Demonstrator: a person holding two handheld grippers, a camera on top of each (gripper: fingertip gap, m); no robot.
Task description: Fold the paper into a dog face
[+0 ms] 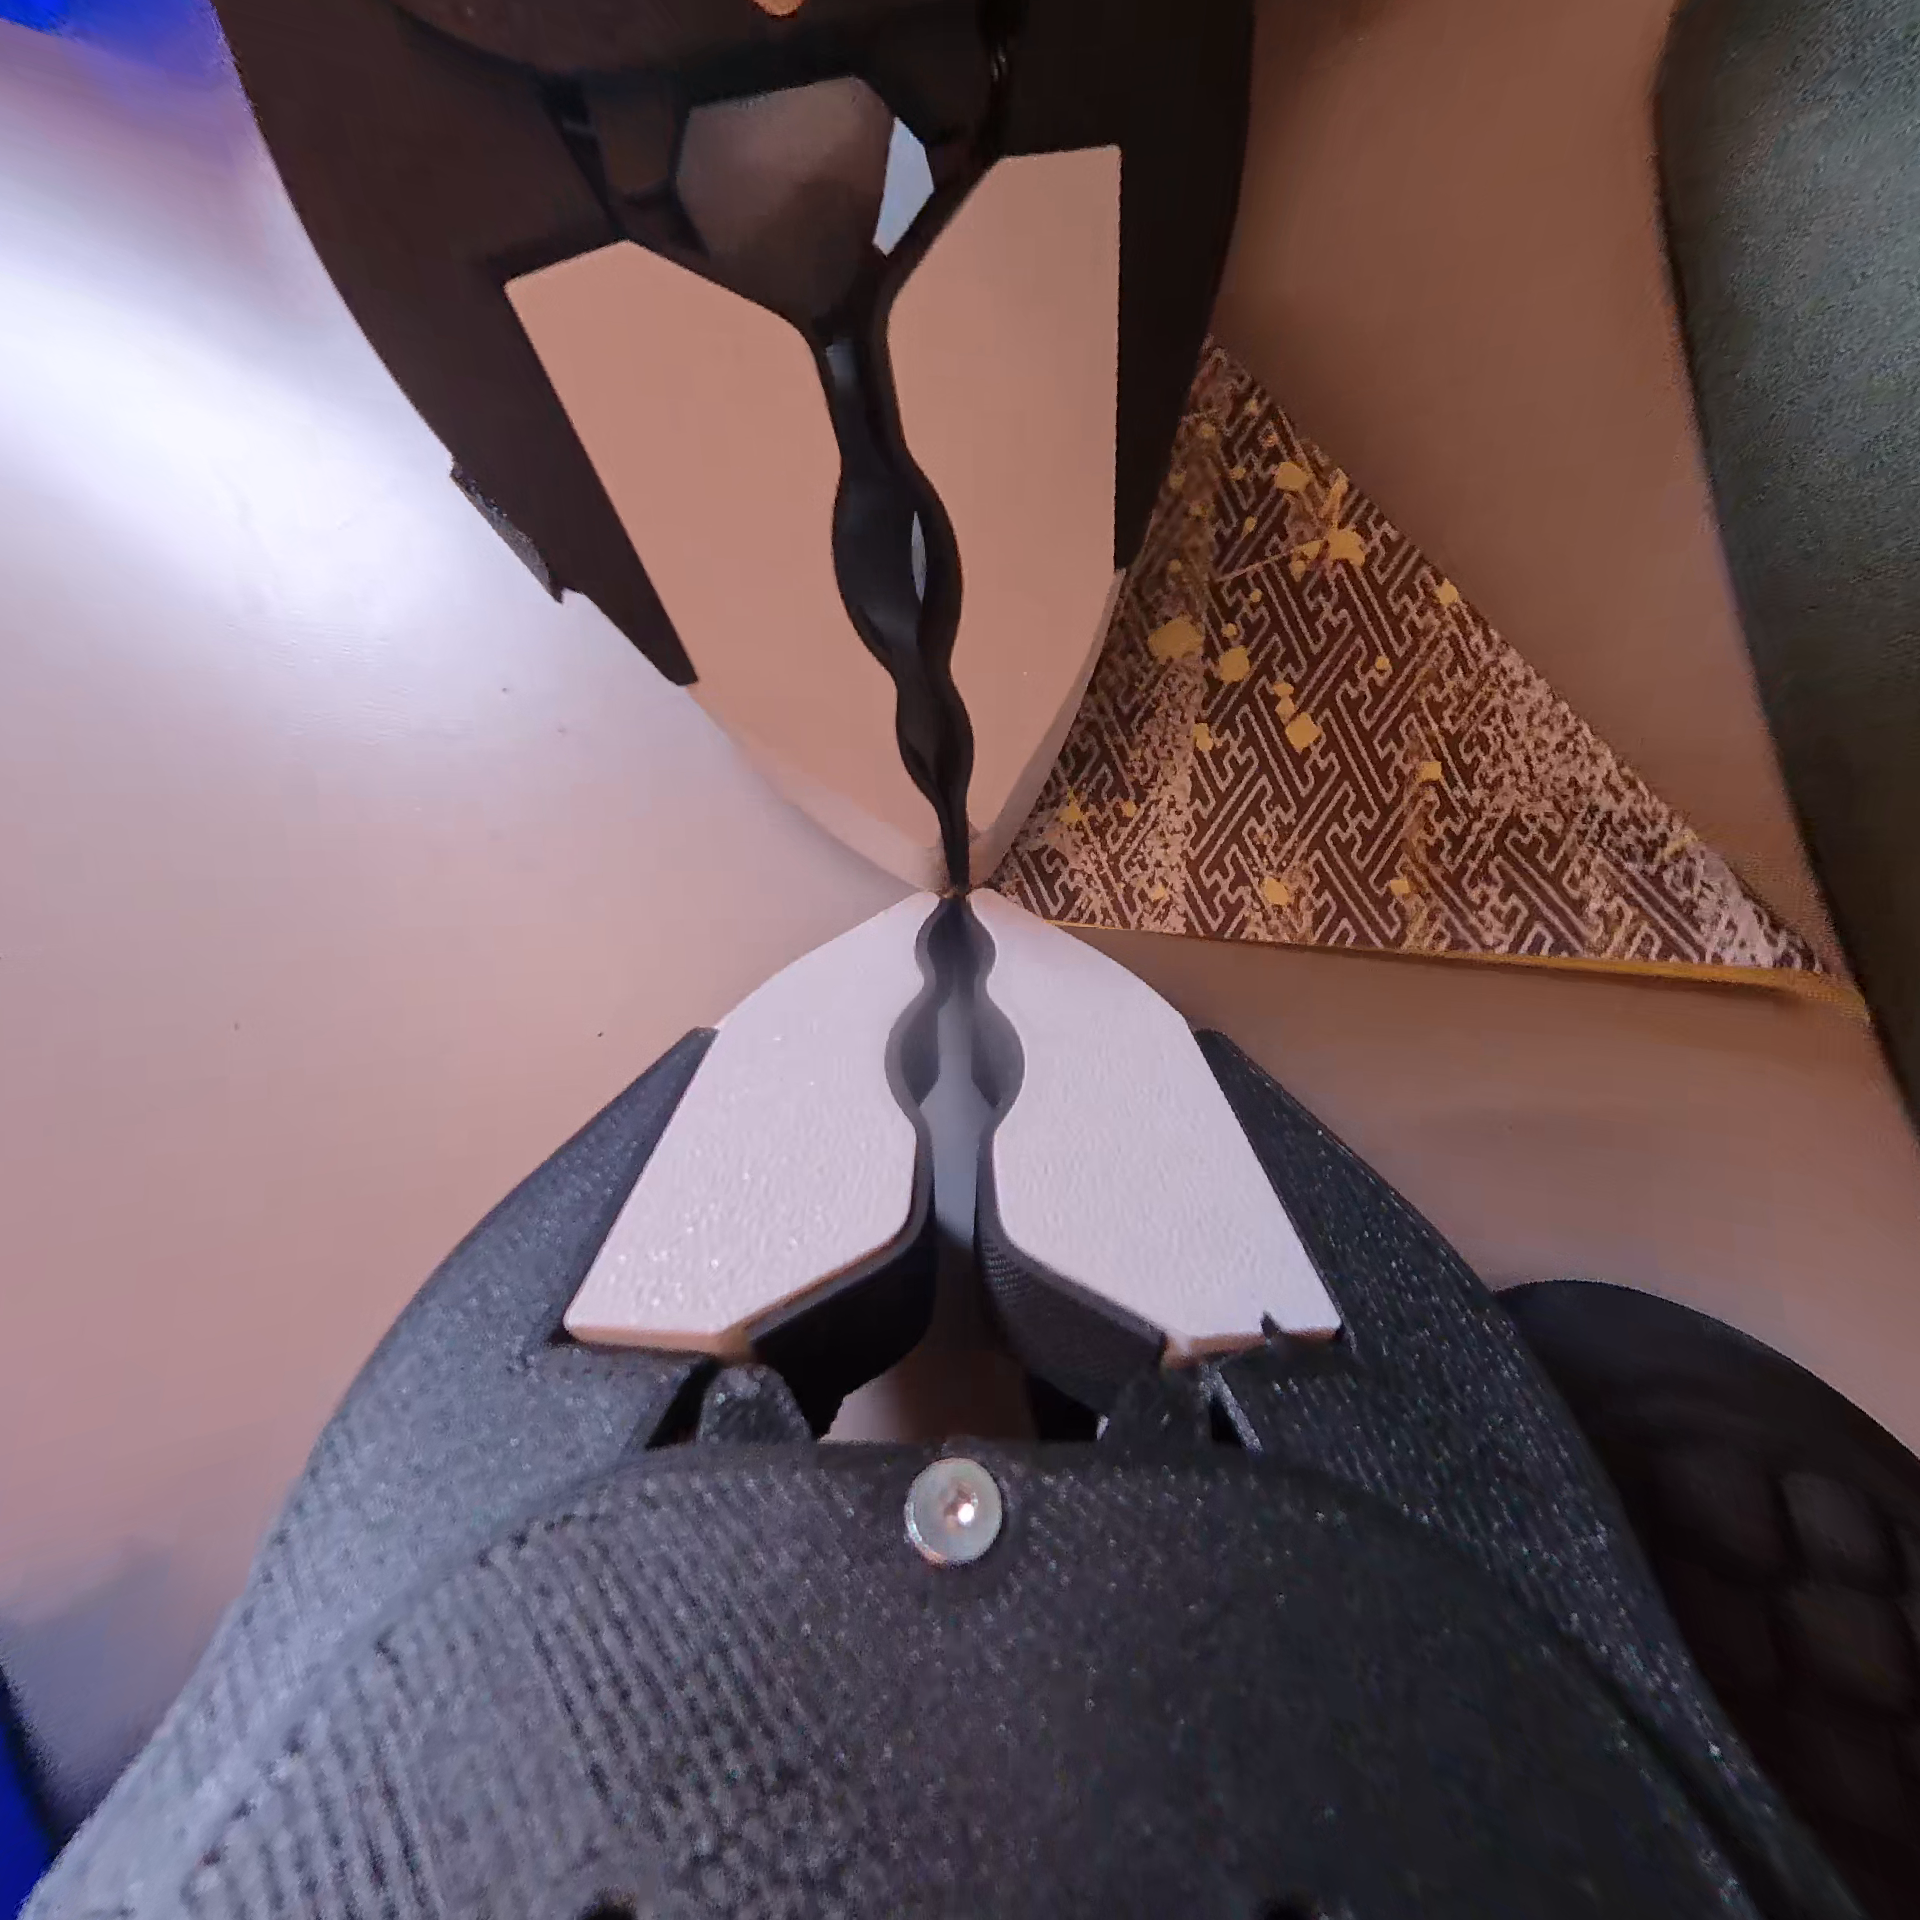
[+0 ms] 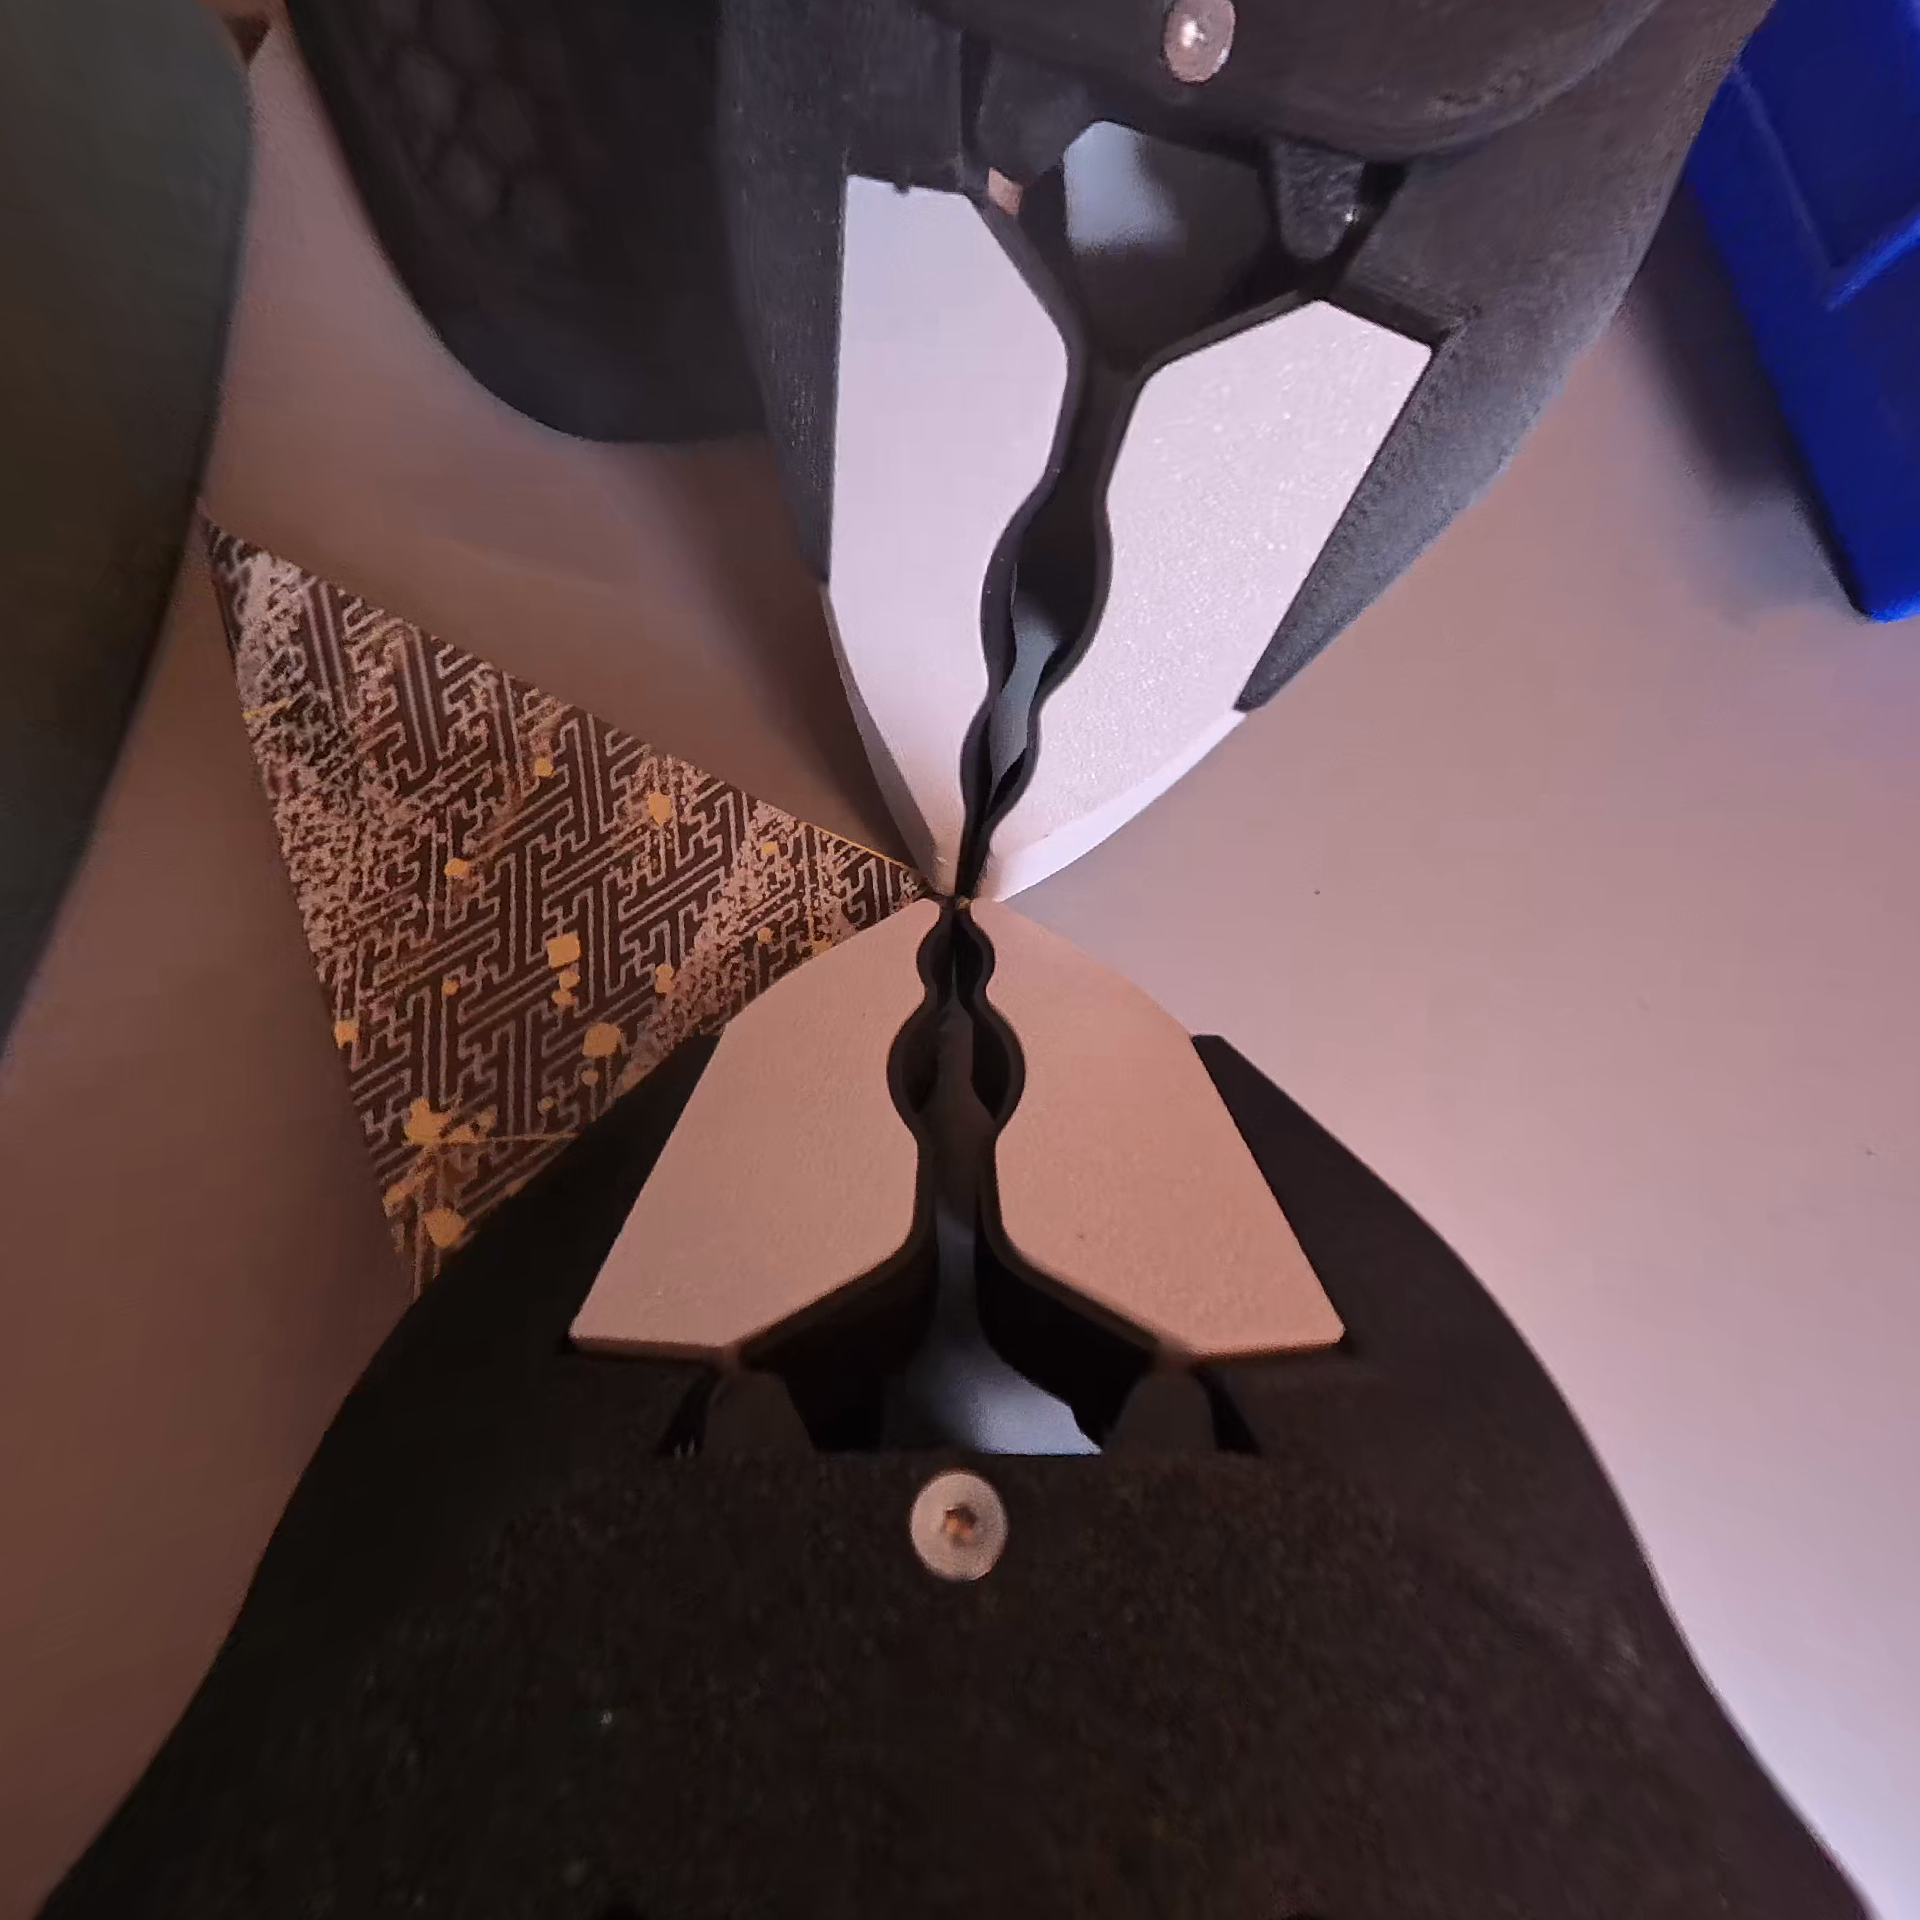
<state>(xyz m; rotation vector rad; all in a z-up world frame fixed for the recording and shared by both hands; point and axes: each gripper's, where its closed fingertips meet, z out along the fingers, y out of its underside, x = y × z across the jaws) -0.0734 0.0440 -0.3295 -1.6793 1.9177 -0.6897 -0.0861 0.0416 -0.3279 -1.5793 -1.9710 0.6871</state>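
Note:
The paper (image 1: 1351, 748) is a brown sheet with a pale maze pattern and gold flecks, folded into a triangle and lying flat on the pale table (image 1: 312, 831). It also shows in the right wrist view (image 2: 488, 894). My left gripper (image 1: 951, 916) is shut, its tips down at the triangle's sharp corner. My right gripper (image 2: 954, 916) is shut too and faces it, its tips at the same corner. The two grippers meet tip to tip; the right one shows in the left wrist view (image 1: 954, 868), the left one in the right wrist view (image 2: 971, 868). The corner itself is hidden under the tips.
A blue bin (image 2: 1829, 364) stands at the table's far right in the right wrist view. A dark grey-green padded thing (image 1: 1808, 520) runs along the table edge beyond the paper. A black textured rounded part (image 1: 1766, 1507) sits beside the left gripper. Both grippers' tips are close together, under 4 cm apart.

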